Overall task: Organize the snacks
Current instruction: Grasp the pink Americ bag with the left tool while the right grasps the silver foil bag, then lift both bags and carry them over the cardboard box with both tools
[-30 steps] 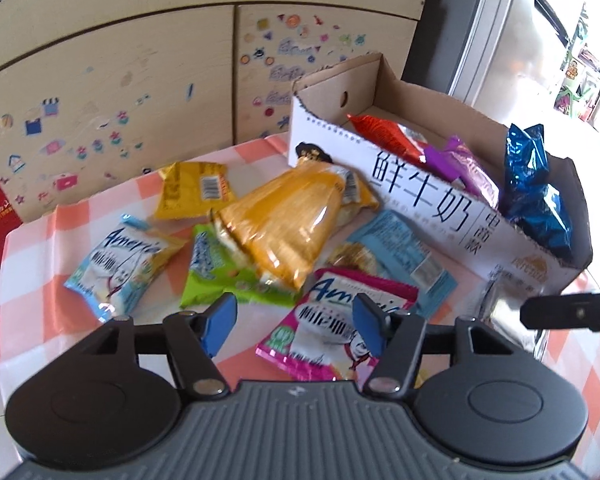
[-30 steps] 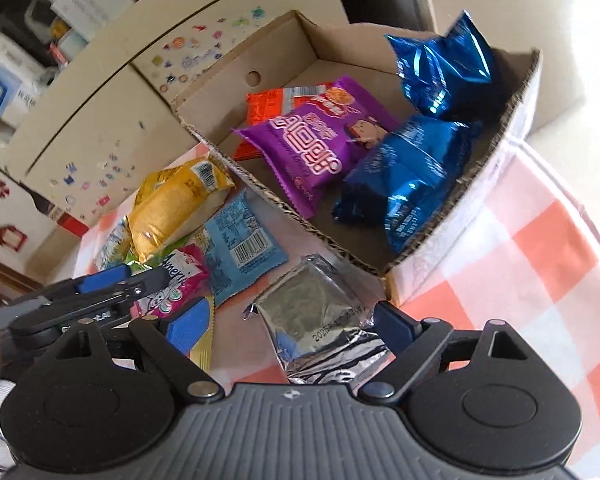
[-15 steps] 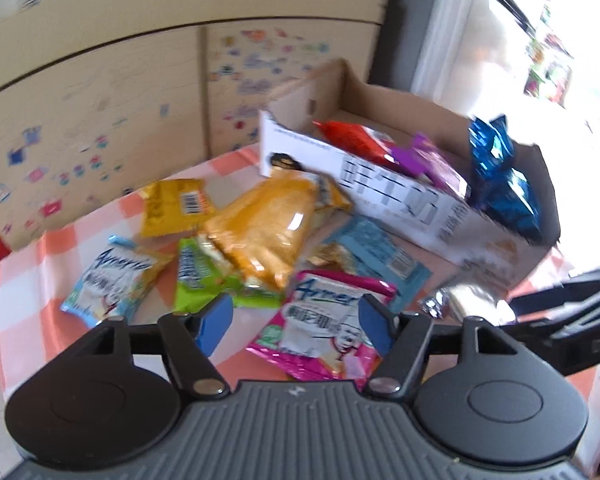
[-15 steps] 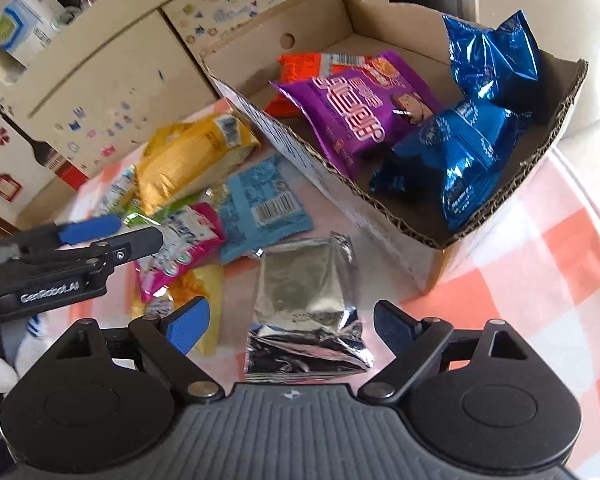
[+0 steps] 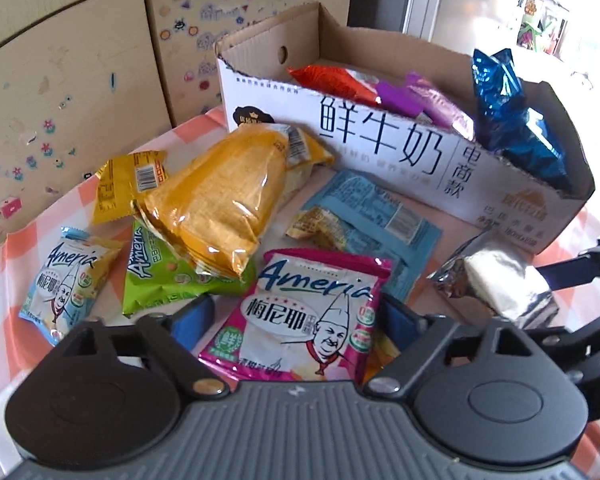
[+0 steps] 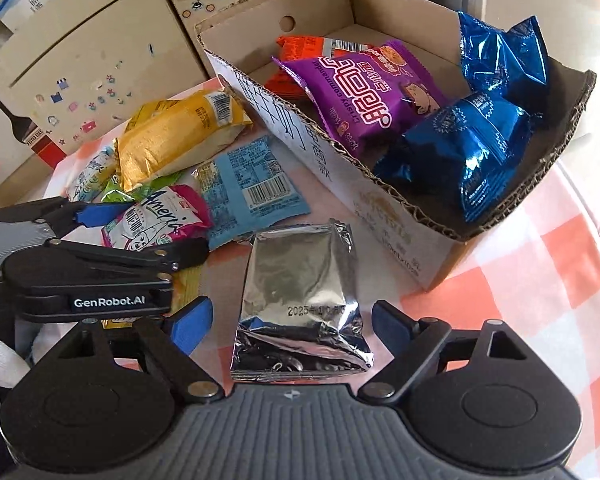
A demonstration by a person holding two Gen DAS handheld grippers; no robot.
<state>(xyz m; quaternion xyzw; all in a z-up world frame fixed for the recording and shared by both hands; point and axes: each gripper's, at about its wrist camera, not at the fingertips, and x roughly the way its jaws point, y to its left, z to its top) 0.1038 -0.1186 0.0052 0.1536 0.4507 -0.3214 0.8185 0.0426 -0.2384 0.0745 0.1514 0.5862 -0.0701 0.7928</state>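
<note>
Four snacks are already laid in the box (image 6: 452, 248), marked "鲜牛奶"; seven or so are left on the surface (image 6: 540, 264). The pink "Ameria" pack (image 5: 300, 320) is straddled by the opening left hand-held gripper (image 5: 296, 320); the silver pack (image 6: 300, 304) by the released right hand-held gripper (image 6: 292, 324).

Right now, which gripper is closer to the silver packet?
Right. The right gripper straddles the silver packet, jaws open on either side of it. The left gripper, jaws opening, is over the pink packet, beside the silver one.
</note>
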